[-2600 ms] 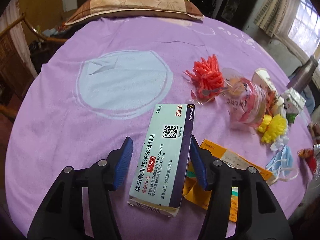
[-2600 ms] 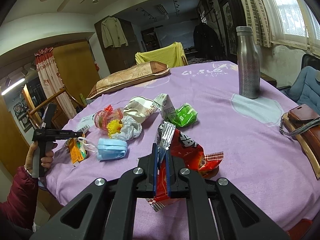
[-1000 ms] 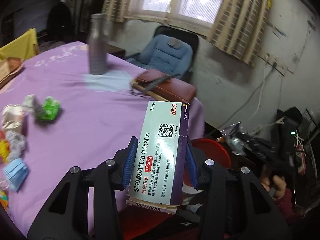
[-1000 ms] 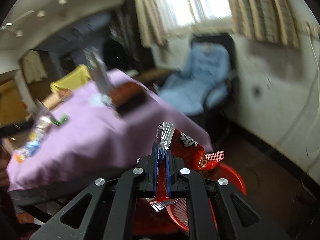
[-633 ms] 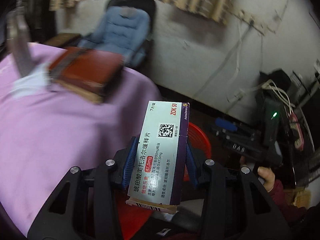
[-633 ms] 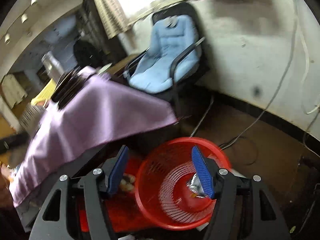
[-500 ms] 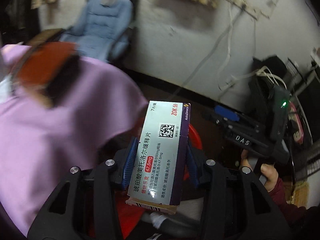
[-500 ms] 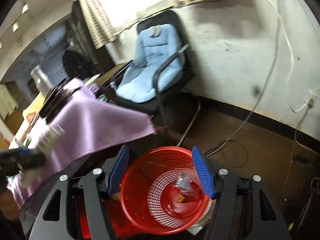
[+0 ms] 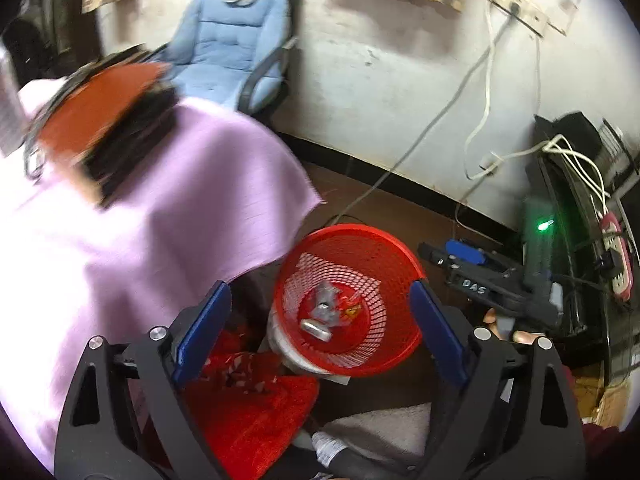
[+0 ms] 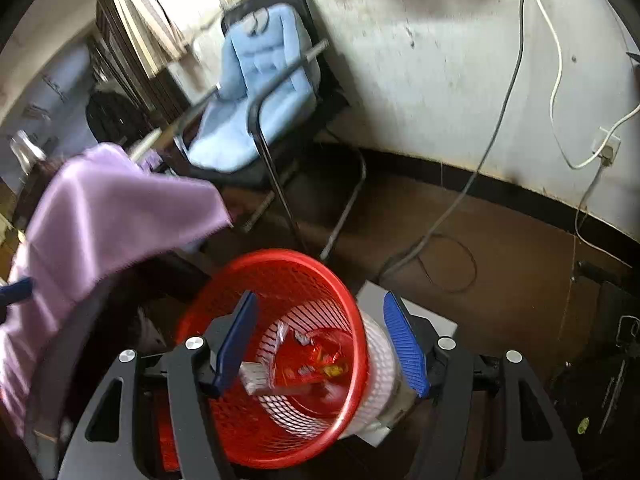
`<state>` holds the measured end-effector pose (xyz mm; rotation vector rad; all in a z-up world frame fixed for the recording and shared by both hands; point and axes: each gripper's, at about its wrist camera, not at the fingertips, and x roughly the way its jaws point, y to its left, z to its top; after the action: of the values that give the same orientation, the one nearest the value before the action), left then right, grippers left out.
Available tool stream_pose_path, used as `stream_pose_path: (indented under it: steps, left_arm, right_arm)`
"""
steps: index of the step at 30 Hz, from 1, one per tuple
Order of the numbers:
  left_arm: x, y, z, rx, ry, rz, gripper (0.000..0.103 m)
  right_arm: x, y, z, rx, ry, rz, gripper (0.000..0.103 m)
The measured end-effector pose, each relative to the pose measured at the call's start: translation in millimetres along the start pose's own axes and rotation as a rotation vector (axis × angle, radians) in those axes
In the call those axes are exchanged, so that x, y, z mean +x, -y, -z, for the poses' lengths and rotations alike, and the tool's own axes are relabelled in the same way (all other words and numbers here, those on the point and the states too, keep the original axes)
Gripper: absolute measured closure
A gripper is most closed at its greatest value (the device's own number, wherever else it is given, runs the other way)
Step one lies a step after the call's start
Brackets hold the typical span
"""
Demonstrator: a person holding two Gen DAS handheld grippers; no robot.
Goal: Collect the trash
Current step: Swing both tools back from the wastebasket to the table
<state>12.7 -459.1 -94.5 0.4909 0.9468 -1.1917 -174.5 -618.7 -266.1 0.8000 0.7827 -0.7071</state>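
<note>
A red mesh waste basket (image 9: 400, 344) (image 10: 224, 312) stands on the floor beside the table. My left gripper (image 9: 318, 292) hangs above it with its jaws opening and nothing between them. Over the same basket my right gripper (image 10: 320, 300) stands open and empty; the left wrist view shows it at the right (image 9: 480, 276), held by a hand. In the basket lie the red snack wrapper (image 10: 316, 356) (image 9: 332, 308) and a blurred white medicine box (image 10: 260, 380).
The purple tablecloth (image 9: 140, 220) (image 10: 100, 216) hangs over the table edge on the left, with a brown bag (image 9: 100, 100) on top. A blue padded chair (image 9: 232, 32) (image 10: 256, 100) stands by the wall. Cables (image 10: 432, 248) trail over the brown floor. A red cloth (image 9: 248, 400) lies below.
My left gripper has opened and let go of the medicine box, which now lies in the basket. The right gripper, open since dropping the wrapper, has sunk closer over the basket.
</note>
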Motion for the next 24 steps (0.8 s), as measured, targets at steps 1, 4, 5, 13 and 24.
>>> stream_pose_path:
  steps: [1, 4, 5, 13, 24]
  left_arm:
    - [-3.8, -4.8, 1.5, -0.011, 0.004, -0.006, 0.016]
    - [-19.7, -19.4, 8.5, -0.047, 0.025, -0.018, 0.014]
    - [-24.6, -23.6, 10.1, -0.056, 0.034, -0.027, 0.014]
    - [-51.0, -42.4, 22.6, -0.101, 0.071, -0.072, 0.013]
    - [-78.7, -63.3, 39.0, -0.149, 0.111, -0.11, 0.013]
  right_arm:
    - [8.9, 1.2, 3.2, 0.0, -0.022, 0.015, 0.038]
    - [28.7, 2.5, 11.2, -0.003, -0.091, 0.018, 0.038]
    - [32.1, 2.1, 14.2, -0.008, -0.104, 0.018, 0.038]
    - [54.8, -22.3, 40.8, -0.065, -0.232, -0.034, 0.034]
    - [59.3, -47.4, 63.7, -0.1, -0.339, -0.09, 0.028]
